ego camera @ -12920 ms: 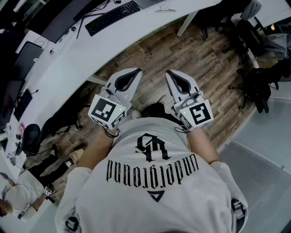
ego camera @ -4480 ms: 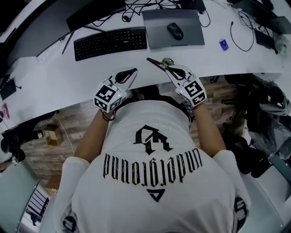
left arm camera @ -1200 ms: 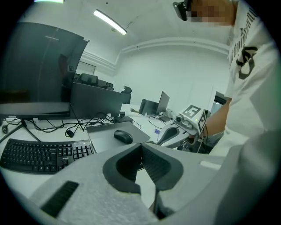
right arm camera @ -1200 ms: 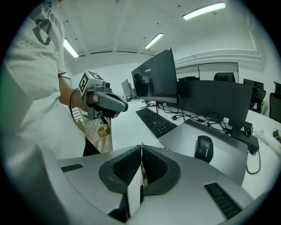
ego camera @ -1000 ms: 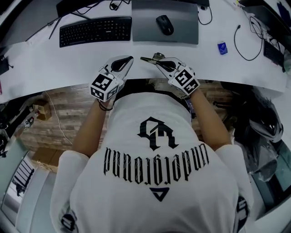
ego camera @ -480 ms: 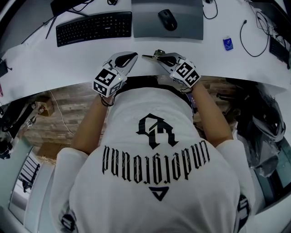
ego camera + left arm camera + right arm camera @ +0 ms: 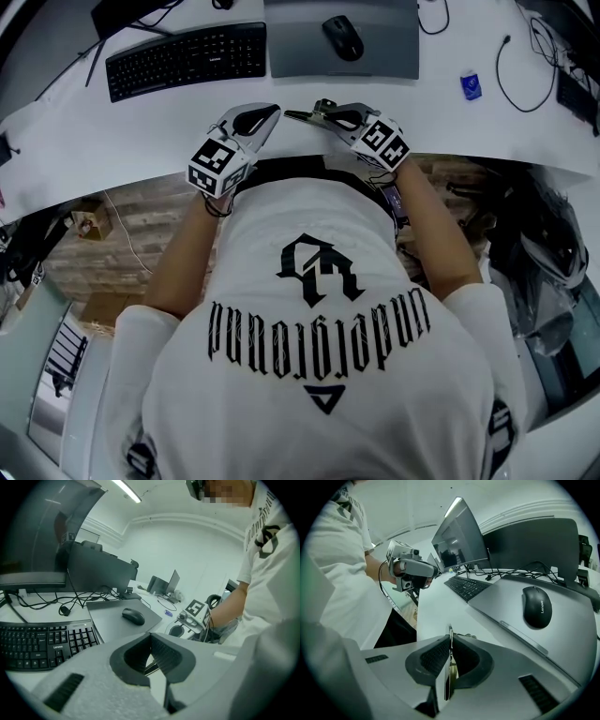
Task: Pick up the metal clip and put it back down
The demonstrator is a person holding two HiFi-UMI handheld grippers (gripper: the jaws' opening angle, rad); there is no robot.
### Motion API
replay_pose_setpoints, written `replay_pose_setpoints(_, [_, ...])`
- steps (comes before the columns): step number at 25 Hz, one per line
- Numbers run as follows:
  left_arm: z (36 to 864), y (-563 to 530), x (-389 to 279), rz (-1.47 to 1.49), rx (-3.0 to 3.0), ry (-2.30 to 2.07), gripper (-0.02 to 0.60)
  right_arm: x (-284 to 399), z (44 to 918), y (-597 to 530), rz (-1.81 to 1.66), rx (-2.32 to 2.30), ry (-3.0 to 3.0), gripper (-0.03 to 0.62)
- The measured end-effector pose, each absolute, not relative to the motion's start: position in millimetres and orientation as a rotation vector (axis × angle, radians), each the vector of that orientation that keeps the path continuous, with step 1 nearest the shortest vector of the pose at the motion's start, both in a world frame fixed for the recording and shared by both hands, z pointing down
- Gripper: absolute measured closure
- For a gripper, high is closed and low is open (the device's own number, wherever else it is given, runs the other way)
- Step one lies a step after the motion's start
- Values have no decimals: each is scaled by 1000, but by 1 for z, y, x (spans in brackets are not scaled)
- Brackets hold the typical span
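We grip the metal clip (image 7: 298,116) tight in our right gripper (image 7: 328,114) over the desk (image 7: 141,131): pickup apparently done, set-down not yet. Our left gripper (image 7: 266,113), jaws together, holds nothing.

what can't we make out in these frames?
- Whether the metal clip touches the desk: head view, too small; right gripper view, the right tongs cover its underside.
- Clip's shape: right gripper view, edge-on in the tongs.
- Grey mat's far end: head view, cut off by the top edge.
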State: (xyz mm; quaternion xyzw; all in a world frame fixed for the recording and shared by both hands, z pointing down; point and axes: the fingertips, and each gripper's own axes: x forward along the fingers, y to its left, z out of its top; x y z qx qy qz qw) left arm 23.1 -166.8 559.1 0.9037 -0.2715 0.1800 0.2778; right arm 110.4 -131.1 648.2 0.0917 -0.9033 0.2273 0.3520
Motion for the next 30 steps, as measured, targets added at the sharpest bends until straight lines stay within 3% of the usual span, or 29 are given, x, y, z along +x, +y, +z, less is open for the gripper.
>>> replay_pose_setpoints(21, [563, -173, 26, 496, 2426, -692, 568, 117, 660, -158, 553, 290, -2310, 568])
replay_pose_setpoints(24, [560, -169, 29, 497, 2432, -698, 568, 120, 659, -159, 535, 309, -2305, 505])
replay_pose_setpoints(30, [552, -154, 35, 489, 2449, -727, 568, 130, 642, -156, 485, 368, -2323, 494])
